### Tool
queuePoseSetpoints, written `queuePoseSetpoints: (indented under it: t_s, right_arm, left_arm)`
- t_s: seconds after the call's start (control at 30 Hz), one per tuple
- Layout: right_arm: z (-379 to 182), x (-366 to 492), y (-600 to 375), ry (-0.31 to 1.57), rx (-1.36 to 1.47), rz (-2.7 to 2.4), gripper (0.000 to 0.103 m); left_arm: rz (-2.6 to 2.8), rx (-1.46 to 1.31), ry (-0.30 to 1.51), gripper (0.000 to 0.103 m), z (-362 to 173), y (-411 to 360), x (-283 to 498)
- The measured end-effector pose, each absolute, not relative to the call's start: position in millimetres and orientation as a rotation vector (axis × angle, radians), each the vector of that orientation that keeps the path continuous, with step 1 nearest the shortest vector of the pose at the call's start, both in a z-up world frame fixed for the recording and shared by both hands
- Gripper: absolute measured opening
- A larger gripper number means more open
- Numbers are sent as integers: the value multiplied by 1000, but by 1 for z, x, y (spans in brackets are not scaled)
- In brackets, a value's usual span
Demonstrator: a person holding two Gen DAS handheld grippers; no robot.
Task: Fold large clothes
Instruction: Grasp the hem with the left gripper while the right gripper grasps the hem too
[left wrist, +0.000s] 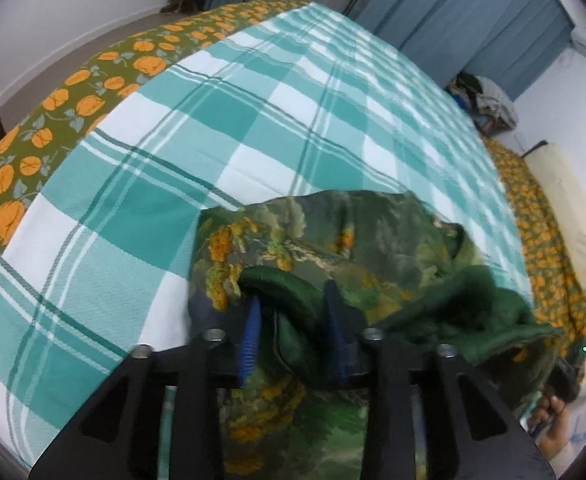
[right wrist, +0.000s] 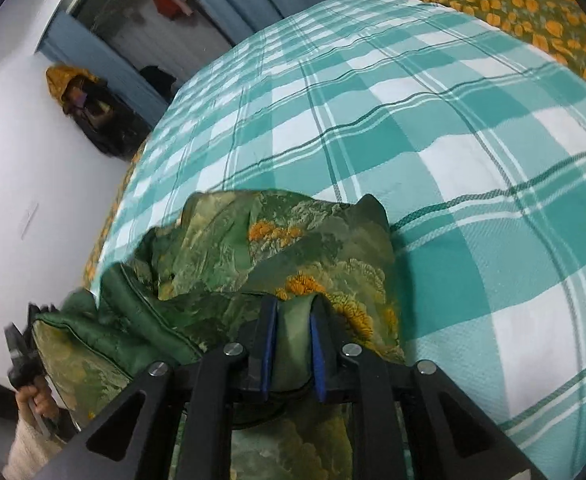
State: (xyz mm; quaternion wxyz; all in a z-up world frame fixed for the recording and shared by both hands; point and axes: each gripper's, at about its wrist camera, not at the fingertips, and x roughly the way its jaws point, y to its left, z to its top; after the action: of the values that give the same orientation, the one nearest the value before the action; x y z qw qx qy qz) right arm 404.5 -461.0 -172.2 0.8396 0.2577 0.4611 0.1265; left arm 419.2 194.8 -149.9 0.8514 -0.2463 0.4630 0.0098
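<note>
Each claw, left claw (left wrist: 293, 336) and right claw (right wrist: 293, 354), stands partly open with the green garment (left wrist: 333, 240) loose between its pads. Judging by that, the folded edge is being let go onto the checked bedspread (left wrist: 213, 120) at lower centre.

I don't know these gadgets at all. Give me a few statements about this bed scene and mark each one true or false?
1. The garment is green with orange-yellow flowers. True.
2. It lies on a red striped sheet. False: the cloth is teal-and-white checked.
3. Garment fabric sits between the jaws of both the left gripper and the right gripper. True.
4. The garment is spread flat. False: it is bunched up.
</note>
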Motion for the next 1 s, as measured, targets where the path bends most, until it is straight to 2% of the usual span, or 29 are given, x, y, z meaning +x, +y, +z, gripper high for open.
queuePoseSetpoints:
  t_s: [0.03,0.07,0.1,0.23,0.3,0.43,0.53,0.6,0.67,0.7,0.77,0.83,0.87,1.0]
  right_arm:
    - [-172,405,-464,972,575,274,42]
    - [-170,406,-468,964,599,266,58]
    - [-167,405,-472,953,613,255,64]
    - [-147,399,-489,884,657,274,66]
    - [-141,396,-492,873,626,282,72]
    - [-144,395,-465,962,405,358,73]
    - [-157,402,-438,1028,257,353,73]
    - [-163,411,-426,1024,205,308,73]
    - [-166,422,-420,1007,230,261,73]
    - [-167,425,-418,1006,244,258,73]
    - [-169,430,-412,1012,250,262,73]
    - [-167,429,-399,1017,174,258,48]
    - [-165,426,-392,1016,96,237,22]
    - [-143,414,-384,949,-13,213,15]
  left_arm:
    - [22,-525,966,67,-146,197,417]
    - [24,-538,941,80,-140,202,411]
    - [21,-550,919,82,-135,206,407]
    - [-47,-564,893,89,-129,223,391]
    - [-80,-513,921,91,-135,223,387]
    - [-143,-438,1050,92,-165,204,390]
    - [-108,-377,1054,90,-178,182,404]
    - [-77,-372,1048,83,-181,171,414]
    - [-75,-381,1065,60,-185,162,423]
    - [-62,-373,1087,53,-188,157,427]
    - [-3,-289,1108,20,-191,148,429]
    - [12,-238,1093,13,-187,144,424]
    - [16,-231,1080,11,-184,145,421]
    - [39,-196,989,9,-148,142,407]
